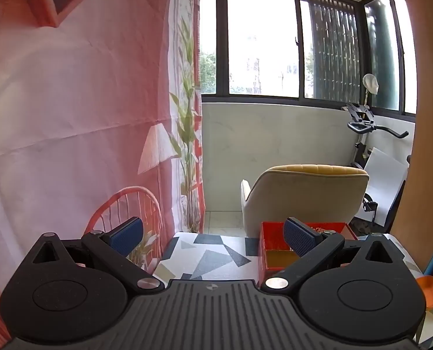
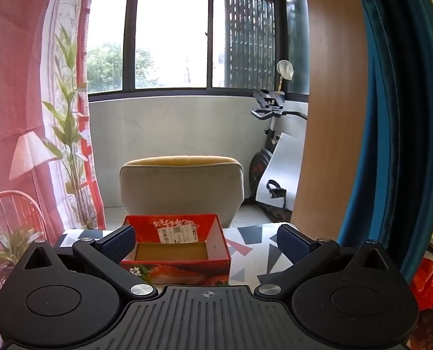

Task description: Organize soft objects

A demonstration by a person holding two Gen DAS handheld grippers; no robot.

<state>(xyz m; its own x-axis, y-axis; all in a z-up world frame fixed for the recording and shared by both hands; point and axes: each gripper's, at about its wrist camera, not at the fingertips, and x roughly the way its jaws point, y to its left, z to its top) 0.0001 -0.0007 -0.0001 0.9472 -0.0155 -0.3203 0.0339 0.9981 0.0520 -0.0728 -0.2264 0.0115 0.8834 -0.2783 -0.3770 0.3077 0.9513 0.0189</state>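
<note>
My left gripper (image 1: 213, 237) has jaws spread wide, nothing between them, held above the patterned table (image 1: 210, 258). My right gripper (image 2: 206, 240) is likewise spread and holding nothing. Red cardboard box (image 2: 175, 250) sits on the table just ahead of the right gripper, top open, bare brown floor inside. Soft objects: none visible in either view. Beige chair (image 2: 181, 186) stands behind the table.

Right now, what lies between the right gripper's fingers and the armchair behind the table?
In the right wrist view, the open red box sits on the patterned table between the right gripper and the armchair. Its inside looks empty.
</note>
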